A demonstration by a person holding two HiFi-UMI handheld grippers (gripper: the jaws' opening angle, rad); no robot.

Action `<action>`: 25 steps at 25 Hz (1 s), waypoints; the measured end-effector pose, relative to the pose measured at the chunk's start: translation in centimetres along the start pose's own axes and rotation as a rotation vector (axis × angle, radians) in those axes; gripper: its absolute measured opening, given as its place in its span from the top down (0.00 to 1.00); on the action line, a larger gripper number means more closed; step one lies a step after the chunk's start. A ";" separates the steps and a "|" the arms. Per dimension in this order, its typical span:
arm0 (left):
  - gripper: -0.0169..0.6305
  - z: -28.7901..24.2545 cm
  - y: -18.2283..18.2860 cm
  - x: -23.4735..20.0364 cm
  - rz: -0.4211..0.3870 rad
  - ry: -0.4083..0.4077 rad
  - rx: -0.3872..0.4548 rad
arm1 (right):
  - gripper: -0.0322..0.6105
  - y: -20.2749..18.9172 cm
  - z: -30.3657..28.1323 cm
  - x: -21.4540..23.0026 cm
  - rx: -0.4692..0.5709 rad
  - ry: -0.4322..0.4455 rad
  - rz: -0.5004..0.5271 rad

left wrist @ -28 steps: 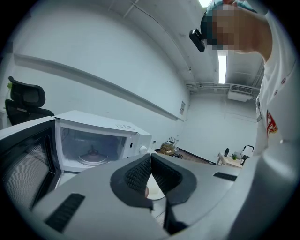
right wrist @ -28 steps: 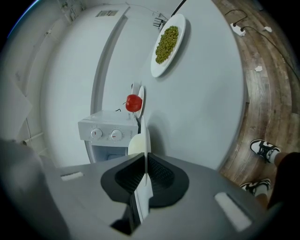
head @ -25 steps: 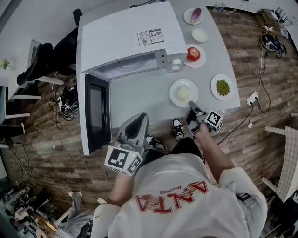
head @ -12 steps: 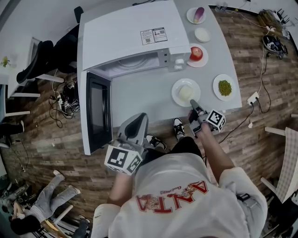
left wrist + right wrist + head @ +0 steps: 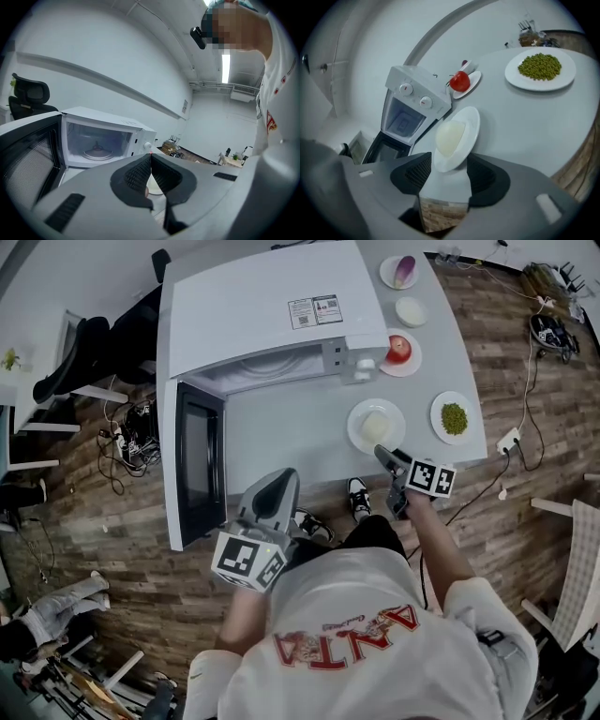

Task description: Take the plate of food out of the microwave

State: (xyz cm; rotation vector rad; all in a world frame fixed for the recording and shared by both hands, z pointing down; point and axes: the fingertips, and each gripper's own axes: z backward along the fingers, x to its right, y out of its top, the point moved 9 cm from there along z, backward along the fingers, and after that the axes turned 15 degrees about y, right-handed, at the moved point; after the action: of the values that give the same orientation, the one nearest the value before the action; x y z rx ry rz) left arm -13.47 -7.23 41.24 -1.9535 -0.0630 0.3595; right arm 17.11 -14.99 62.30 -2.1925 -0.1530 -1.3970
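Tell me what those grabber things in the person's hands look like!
The left gripper and right gripper are smooth grey plastic with black ribbed pads inside the jaws. Each carries a white cube printed with black square markers. The person wears a white T-shirt with red lettering. The right jaws have just been opening, the plate's edge between them.

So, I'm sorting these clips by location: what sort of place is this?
Probably a lab or office, not a home kitchen: microwave on a plain table, office chair, loose floor cables.
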 end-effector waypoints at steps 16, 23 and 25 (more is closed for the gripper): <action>0.96 0.6 -0.6 -0.1 0.004 0.006 0.007 | 0.61 -0.4 -0.7 0.1 -0.354 -0.192 0.329; 0.96 1.2 0.8 -0.1 0.034 -0.006 0.063 | 0.63 -0.2 0.0 -0.9 -0.500 -0.276 0.465; 0.96 1.6 1.8 -0.2 0.033 -0.003 0.095 | 0.80 0.7 0.6 -2.1 -0.466 -0.261 0.459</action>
State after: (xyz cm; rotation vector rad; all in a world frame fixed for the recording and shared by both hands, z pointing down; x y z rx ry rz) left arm -14.34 -6.54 39.12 -1.8622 -0.0154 0.3806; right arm 16.85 -14.97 59.99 -2.5563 0.6051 -0.9502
